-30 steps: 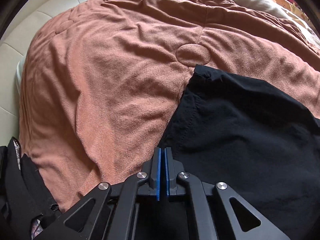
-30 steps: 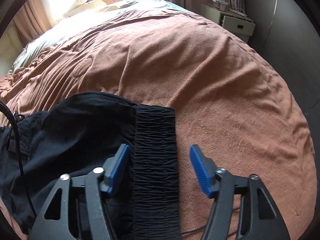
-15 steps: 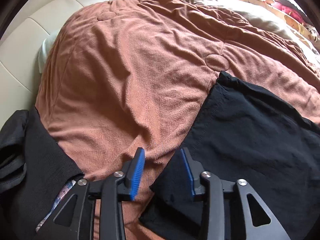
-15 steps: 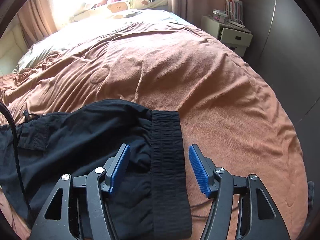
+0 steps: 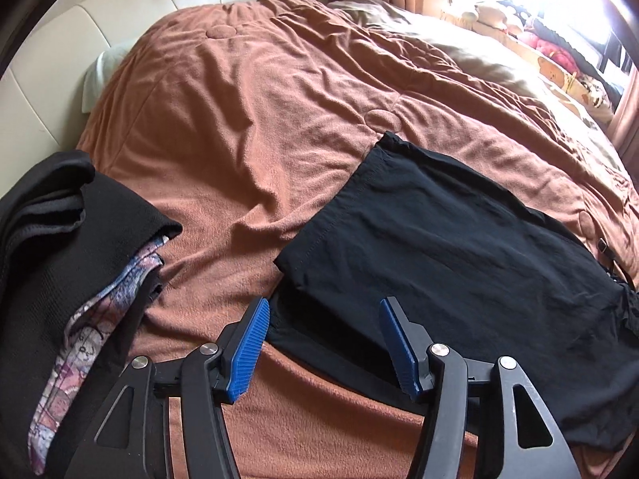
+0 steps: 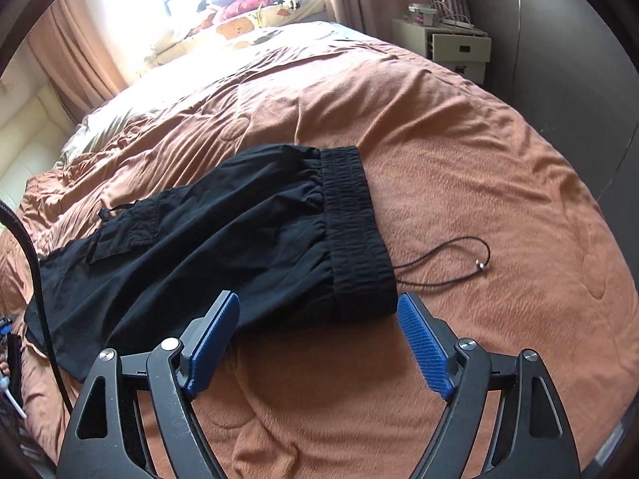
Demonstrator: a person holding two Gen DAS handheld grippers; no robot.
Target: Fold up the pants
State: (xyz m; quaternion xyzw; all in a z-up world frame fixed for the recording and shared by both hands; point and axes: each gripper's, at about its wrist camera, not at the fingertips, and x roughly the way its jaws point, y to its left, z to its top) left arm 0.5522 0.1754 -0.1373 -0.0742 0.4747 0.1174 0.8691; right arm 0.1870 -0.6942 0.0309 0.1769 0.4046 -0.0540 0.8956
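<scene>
Both tongs have let go and drawn back from the cloth since the earlier frames. The left tongs (image 5: 323, 343) and right tongs (image 6: 317, 345) are opening, nothing between them. The black pants (image 6: 223, 239) lie mid-frame on the brown bed cover (image 6: 459, 151), folded lengthwise, waistband right; cross folds look left to do. No writing is readable.

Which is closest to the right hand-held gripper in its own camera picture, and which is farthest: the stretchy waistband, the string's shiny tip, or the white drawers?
From the right hand-held gripper, whose jaws are opening with nothing between them:
1. Stretchy waistband of the black pants, just ahead.
2. String's shiny tip, on the blanket to the right.
3. White drawers, beyond the bed, upper right.
</scene>
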